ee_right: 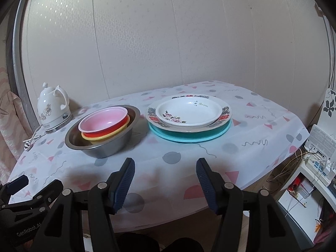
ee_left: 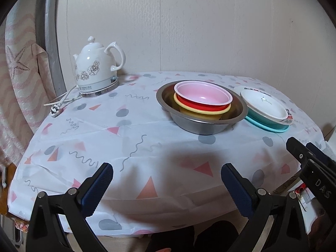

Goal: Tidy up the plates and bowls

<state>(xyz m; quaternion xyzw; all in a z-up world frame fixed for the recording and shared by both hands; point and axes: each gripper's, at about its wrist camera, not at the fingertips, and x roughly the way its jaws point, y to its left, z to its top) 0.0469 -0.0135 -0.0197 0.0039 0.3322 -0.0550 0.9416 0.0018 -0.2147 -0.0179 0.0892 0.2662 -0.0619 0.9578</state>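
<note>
Here, on the patterned tablecloth (ee_right: 241, 134), a white kettle (ee_right: 53, 109) stands at the far left by the wall, its cord trailing toward the table edge; to its right a steel bowl (ee_right: 105, 147) holds a nested stack, a yellow bowl (ee_right: 98, 138) lowest, a red bowl (ee_right: 109, 129) in it, a pink bowl (ee_right: 104, 118) on top; just beside that, not touching, a teal plate (ee_right: 189, 135) carries a patterned plate (ee_right: 225, 116) and a white flowered dish (ee_right: 189, 113); the left gripper (ee_left: 167, 177) hangs over the near edge, fingers wide and empty; the right gripper (ee_right: 166, 172) likewise stands parted with nothing between its pads (ee_right: 126, 180).
</note>
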